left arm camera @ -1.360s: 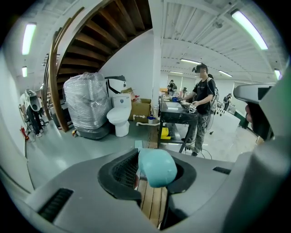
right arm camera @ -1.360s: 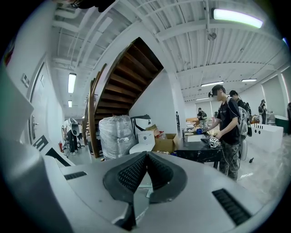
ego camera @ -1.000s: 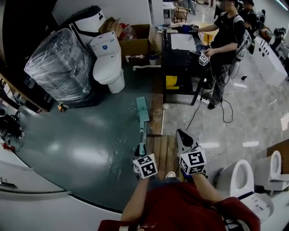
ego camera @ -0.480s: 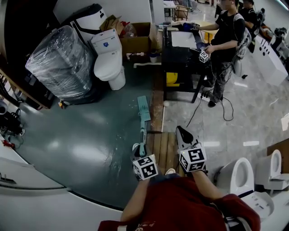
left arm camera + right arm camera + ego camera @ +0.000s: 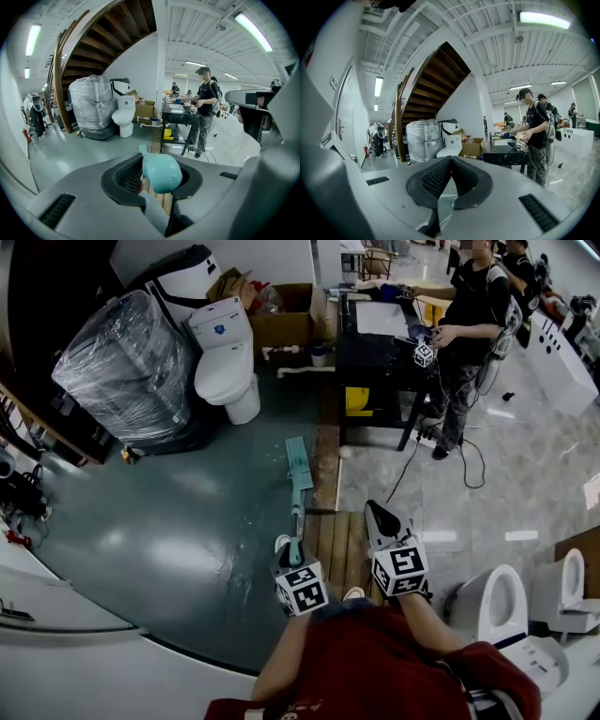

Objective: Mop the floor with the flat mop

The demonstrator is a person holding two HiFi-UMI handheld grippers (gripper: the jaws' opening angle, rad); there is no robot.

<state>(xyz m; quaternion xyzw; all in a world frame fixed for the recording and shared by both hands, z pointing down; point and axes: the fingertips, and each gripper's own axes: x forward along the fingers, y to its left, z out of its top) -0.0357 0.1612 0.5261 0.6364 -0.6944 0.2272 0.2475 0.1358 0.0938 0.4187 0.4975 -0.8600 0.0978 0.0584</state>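
The flat mop's teal head (image 5: 298, 463) lies on the dark green floor, and its handle (image 5: 296, 518) runs back toward me. My left gripper (image 5: 290, 549) is shut on the handle's top end. In the left gripper view the rounded teal end cap (image 5: 162, 172) sits clamped between the dark pads of the left gripper (image 5: 157, 176), with the mop head (image 5: 143, 148) small beyond it. My right gripper (image 5: 378, 517) hangs beside it over the wooden boards. Its jaws are closed together on nothing, as the right gripper (image 5: 451, 164) shows in its own view.
A white toilet (image 5: 223, 362), a plastic-wrapped bundle (image 5: 122, 371) and a cardboard box (image 5: 281, 324) stand at the back. A black table (image 5: 375, 357) with a person (image 5: 469, 324) beside it is back right. Cables (image 5: 408, 474) cross the tiled floor. More toilets (image 5: 497, 610) stand at right.
The mop and both grippers hold almost the same pose. My head view has shifted slightly, and the person at the table has moved their hands.
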